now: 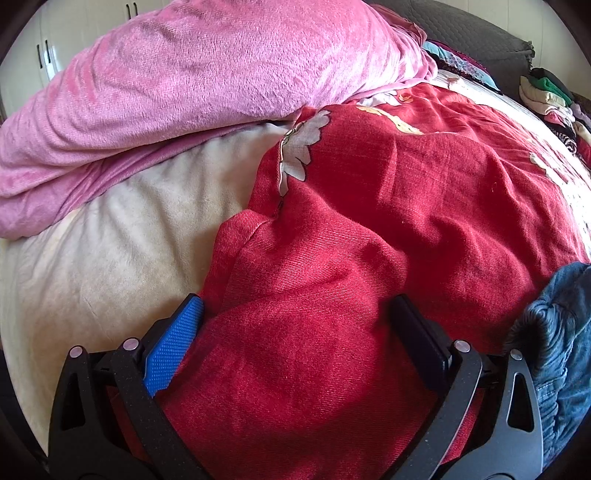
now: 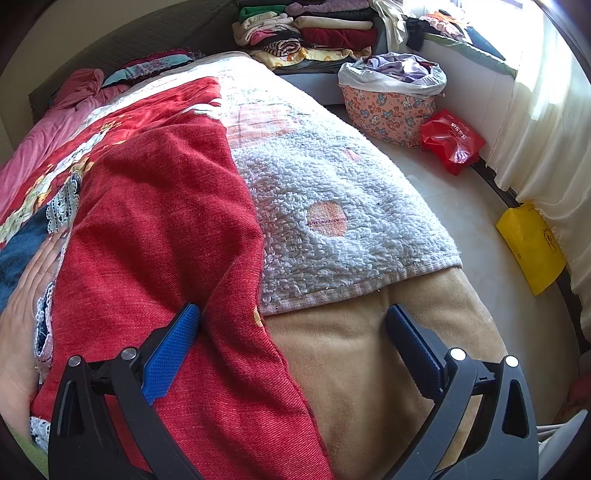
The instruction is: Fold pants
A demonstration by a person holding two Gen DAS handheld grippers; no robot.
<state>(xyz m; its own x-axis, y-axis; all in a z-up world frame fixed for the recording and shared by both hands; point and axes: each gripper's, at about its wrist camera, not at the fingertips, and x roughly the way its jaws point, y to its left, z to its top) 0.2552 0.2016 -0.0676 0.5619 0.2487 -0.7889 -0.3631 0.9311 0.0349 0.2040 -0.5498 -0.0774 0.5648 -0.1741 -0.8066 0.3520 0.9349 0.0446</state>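
Red woven pants [image 1: 332, 258] lie spread and rumpled on the bed. My left gripper [image 1: 295, 314] is open, its fingers straddling a fold of the red cloth right above it. The pants also show in the right wrist view [image 2: 155, 229], lying lengthwise with their right edge over a white fleece blanket [image 2: 332, 221]. My right gripper [image 2: 293, 317] is open over that edge, one blue pad [image 2: 173, 350] on the red cloth and the other over the tan sheet [image 2: 369, 369].
A pink plush blanket [image 1: 184, 81] is heaped at the back left. Blue denim [image 1: 554, 332] lies at the right. A cream sheet [image 1: 110, 240] covers the left. Folded clothes [image 2: 314, 33], a patterned laundry bag [image 2: 388, 103], a red bag [image 2: 450, 140] and a yellow bag [image 2: 528, 247] lie beyond the bed.
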